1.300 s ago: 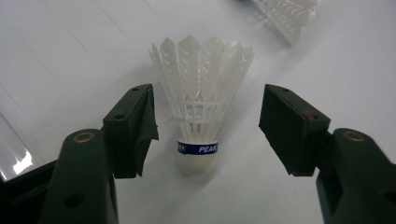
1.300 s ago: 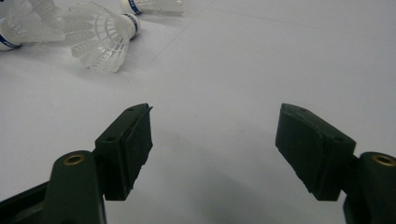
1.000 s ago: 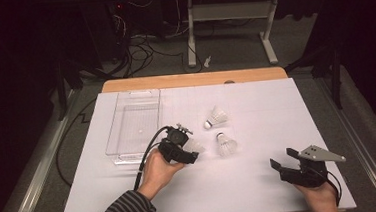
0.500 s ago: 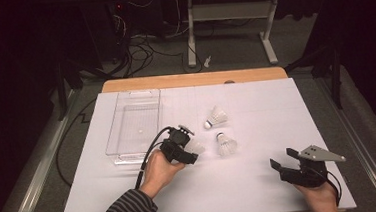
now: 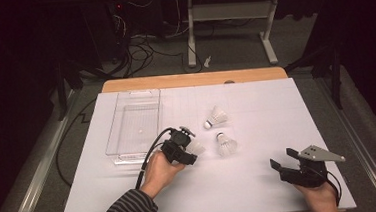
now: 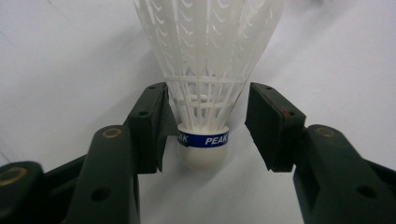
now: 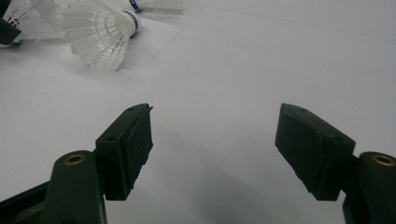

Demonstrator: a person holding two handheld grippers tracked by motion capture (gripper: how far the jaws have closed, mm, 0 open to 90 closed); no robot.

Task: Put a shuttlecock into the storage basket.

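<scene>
While left claw (image 6: 205,128) closes unclenched, white shuttlecock (image 6: 208,70) between, blue-banded cork.

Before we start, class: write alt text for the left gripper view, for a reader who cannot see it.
A white shuttlecock with a blue PEAK band lies on the white table, its cork base between the two black jaws of the left tool. The jaws have just been closing: one touches the base, the other stands apart.

Clear plastic tray (image 5: 134,124) — left of centre on the white sheet (image 5: 261,181); two loose shuttlecocks (image 5: 216,118) (image 5: 226,144) mid-frame; metal stand (image 5: 229,13) — top, on floor.
</scene>
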